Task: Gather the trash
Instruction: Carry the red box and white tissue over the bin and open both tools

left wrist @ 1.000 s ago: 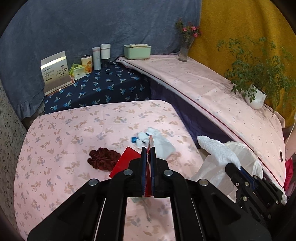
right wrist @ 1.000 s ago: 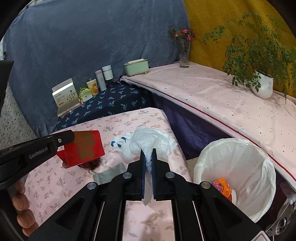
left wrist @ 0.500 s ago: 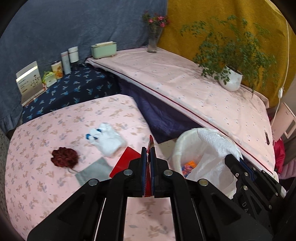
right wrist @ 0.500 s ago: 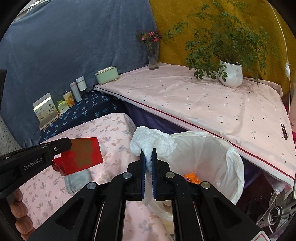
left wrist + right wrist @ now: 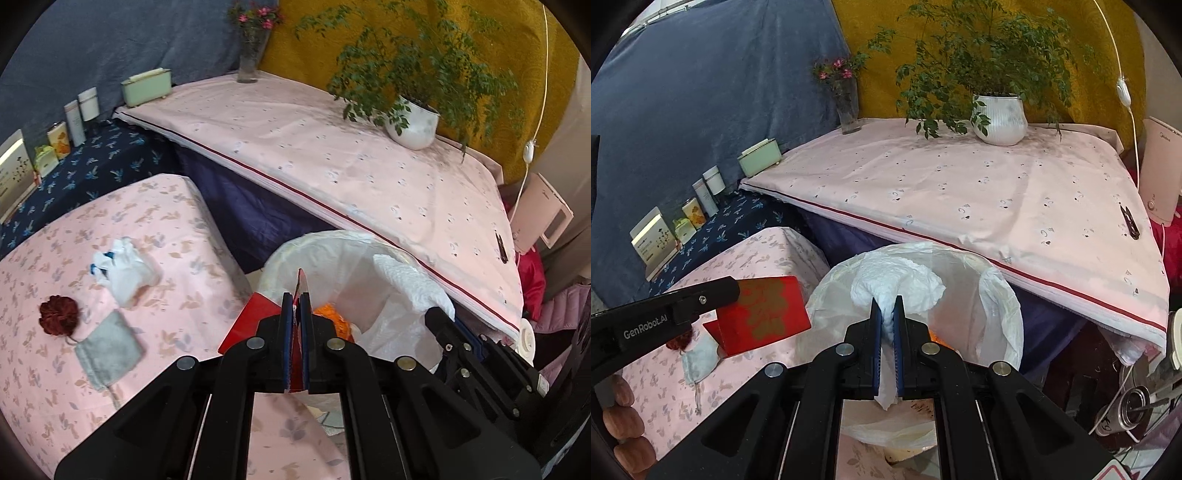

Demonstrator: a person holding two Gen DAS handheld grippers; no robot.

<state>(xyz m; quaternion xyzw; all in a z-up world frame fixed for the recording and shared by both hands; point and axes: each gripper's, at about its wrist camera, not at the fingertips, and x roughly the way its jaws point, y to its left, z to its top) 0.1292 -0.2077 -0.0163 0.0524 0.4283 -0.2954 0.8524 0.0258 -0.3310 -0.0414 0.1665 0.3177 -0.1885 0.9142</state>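
Left gripper [image 5: 295, 306]: fingers pressed narrow on a red card [image 5: 764, 314], held edge-on in its own view, long axis running away from the camera toward the bin; in the right view its flat printed face shows, long axis roughly level, tilted slightly up to the right.

Right gripper [image 5: 886, 314]: fingers closed on a crumpled white tissue [image 5: 897, 280], which bulges above the fingertips and trails down between them. The wad hangs over the mouth of the bin [image 5: 997, 295], at 12 o'clock from the gripper.

Bin: white liner, mouth open upward, orange scrap [image 5: 336, 317] inside. It stands in the gap between the low pink table [image 5: 110, 221] at 9 o'clock and the long pink shelf [image 5: 369, 166] from 12 to 3 o'clock. The shelf's red-striped edge runs just beside the bin's far rim; the table corner lies near its left rim.

On the table, well apart from the bin:
- white bag [image 5: 125, 269], crumpled, at 10 o'clock
- dark red scrunchie [image 5: 59, 317], with a grey pouch [image 5: 107, 347] just beside it

On the shelf: potted plant [image 5: 413, 122], flower vase [image 5: 251, 62], green box [image 5: 147, 86].
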